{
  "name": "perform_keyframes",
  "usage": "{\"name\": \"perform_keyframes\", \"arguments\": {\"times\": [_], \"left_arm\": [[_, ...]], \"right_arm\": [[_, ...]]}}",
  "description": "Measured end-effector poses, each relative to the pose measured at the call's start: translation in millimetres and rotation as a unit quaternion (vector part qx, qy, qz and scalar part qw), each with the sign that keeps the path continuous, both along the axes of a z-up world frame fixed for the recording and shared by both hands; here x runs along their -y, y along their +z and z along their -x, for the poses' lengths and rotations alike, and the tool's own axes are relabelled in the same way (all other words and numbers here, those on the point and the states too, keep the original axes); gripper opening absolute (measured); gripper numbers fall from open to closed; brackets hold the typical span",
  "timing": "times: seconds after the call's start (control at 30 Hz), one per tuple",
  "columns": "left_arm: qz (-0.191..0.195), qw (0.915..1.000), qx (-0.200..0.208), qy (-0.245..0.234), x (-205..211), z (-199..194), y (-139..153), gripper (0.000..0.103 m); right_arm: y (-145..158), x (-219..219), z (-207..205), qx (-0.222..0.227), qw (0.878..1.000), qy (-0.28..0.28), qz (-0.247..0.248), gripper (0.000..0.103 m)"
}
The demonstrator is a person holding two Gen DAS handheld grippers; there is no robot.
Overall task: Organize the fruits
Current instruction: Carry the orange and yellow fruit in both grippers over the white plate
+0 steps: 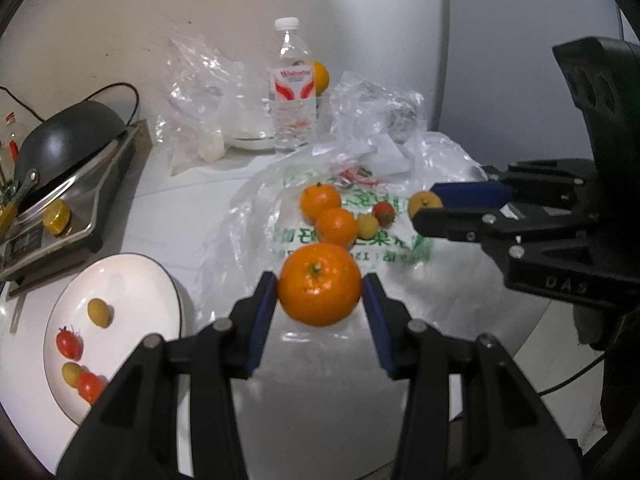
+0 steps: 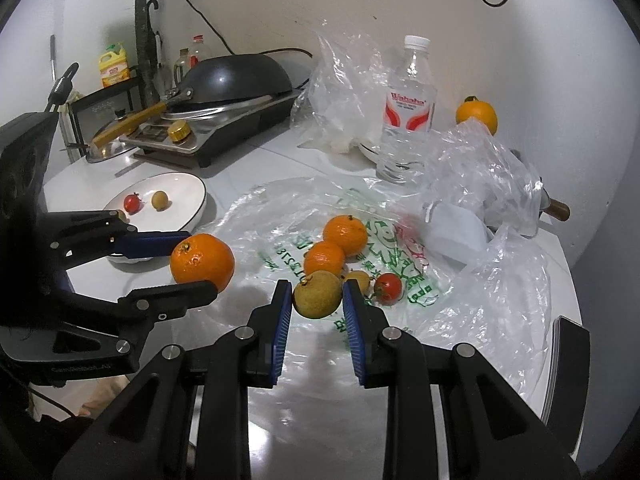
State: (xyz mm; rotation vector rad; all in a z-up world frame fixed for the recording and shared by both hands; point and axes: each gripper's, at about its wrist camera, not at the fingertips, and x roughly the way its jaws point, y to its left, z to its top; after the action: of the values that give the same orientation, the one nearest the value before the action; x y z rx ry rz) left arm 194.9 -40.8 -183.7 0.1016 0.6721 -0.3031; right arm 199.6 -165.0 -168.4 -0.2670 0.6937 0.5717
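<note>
Here, the left gripper [image 1: 320, 294] has its blue-padded fingers [image 1: 262, 312] clamped on either side of a large orange [image 1: 319, 284], both pads touching the fruit. The right gripper [image 2: 317, 300] likewise grips a small yellow-brown fruit [image 2: 317, 294], pressed between its fingers [image 2: 282, 312].

Take the printed plastic bag [image 1: 384, 248], spread flat on the white bench [image 1: 160, 216], as the landmark. On its middle lie two smaller oranges [image 1: 320, 199] touching each other, and just beside them a second yellow-brown fruit [image 1: 367, 226] and a red cherry tomato [image 1: 384, 213]. The held orange sits over the bag's near edge, on the side toward the plate; the held yellow-brown fruit is just in front of the two oranges in the right wrist view.

Off the bag's left side stands a white plate [image 1: 132, 284] with a dark rim — it carries two cherry tomatoes [image 1: 69, 342] and two small yellow-brown fruits [image 1: 99, 312], spread apart except for one tomato touching one yellow fruit at the near rim. Behind the bag a clear water bottle [image 1: 292, 88] stands upright, with another orange [image 2: 477, 115] behind it near the wall. Crumpled clear bags [image 1: 200, 92] lie beside the bottle. Farther left of the bag — beyond the plate — a dark wok [image 1: 68, 140] rests on a steel cooker [image 1: 80, 200].
</note>
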Motion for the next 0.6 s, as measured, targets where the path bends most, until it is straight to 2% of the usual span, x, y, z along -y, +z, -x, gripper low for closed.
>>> {"name": "perform_keyframes", "arguments": {"times": [0.6], "left_arm": [[0.012,0.9995,0.016,0.025,-37.5,25.6,3.0,0.045]], "right_arm": [[7.8,-37.1,16.5,0.014,1.000,0.019,0.011,0.028]]}}
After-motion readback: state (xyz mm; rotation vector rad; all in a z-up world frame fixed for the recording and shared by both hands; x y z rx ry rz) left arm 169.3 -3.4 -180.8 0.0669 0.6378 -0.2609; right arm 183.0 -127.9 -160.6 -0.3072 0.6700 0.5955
